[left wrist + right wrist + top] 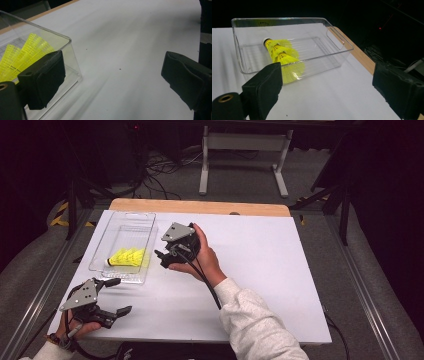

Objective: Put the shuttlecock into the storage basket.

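A clear plastic bin (pixel 125 227) stands at the back left of the white table (pixel 260 270). Nested yellow shuttlecocks (pixel 127 257) lie on their side at its near end, cork (pixel 265 41) toward the bin's left wall. My right gripper (pixel 161 258) hovers just right of the bin, open and empty, and faces it. In the right gripper view its jaws (pixel 329 82) frame the bin (pixel 339 37) and shuttlecocks (pixel 283 53). My left gripper (pixel 121 295) rests open at the front left, just short of the bin. Its view (pixel 113 72) shows the bin's corner (pixel 72 57) and shuttlecocks (pixel 22 55).
A wooden strip (pixel 200 206) edges the table's far side. Metal rails (pixel 40 285) run along both flanks. Cables (pixel 160 170) and a white stand (pixel 245 150) sit on the floor beyond. The person's right sleeve (pixel 255 325) crosses the table's front.
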`<control>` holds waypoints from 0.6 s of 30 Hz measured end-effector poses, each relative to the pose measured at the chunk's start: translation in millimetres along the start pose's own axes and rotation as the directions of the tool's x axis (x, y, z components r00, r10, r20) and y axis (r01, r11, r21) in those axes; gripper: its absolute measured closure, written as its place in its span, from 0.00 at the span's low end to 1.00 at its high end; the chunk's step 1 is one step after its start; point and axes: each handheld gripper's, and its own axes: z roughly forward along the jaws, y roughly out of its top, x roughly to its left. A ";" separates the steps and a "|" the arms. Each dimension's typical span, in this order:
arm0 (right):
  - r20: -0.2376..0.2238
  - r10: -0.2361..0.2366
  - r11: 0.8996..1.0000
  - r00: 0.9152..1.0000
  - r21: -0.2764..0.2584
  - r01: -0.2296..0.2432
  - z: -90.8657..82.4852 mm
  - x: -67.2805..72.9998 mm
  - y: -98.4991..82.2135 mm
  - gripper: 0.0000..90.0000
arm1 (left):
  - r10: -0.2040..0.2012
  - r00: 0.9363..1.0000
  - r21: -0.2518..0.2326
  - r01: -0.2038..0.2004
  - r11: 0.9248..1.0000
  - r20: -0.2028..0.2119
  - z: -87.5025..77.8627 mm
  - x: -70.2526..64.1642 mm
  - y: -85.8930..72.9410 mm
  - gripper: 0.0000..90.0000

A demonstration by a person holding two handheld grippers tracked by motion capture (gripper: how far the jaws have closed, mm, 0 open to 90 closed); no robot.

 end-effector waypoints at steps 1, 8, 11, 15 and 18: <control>-0.002 -0.003 1.000 1.000 0.004 0.003 -1.1 -0.5 -0.1 0.11 | -0.007 1.000 -0.006 0.007 1.000 0.000 0.3 0.0 -0.4 0.07; 0.021 -0.010 1.000 1.000 0.004 0.009 -8.6 -4.4 -2.4 0.11 | -0.001 1.000 0.001 0.001 1.000 0.001 0.4 -0.4 0.2 0.07; 0.025 -0.012 1.000 1.000 0.009 0.012 -10.5 -5.2 -4.6 0.11 | -0.001 1.000 0.002 0.001 1.000 0.000 0.4 -0.4 0.2 0.07; 0.033 -0.011 1.000 0.999 0.010 0.010 -14.6 -6.8 -9.3 0.11 | -0.002 1.000 0.001 0.002 1.000 -0.001 0.9 -0.6 0.1 0.07; 0.037 -0.006 1.000 0.999 0.010 0.006 -17.5 -8.0 -14.6 0.11 | 0.000 1.000 0.004 0.000 1.000 -0.001 0.9 -0.3 0.1 0.07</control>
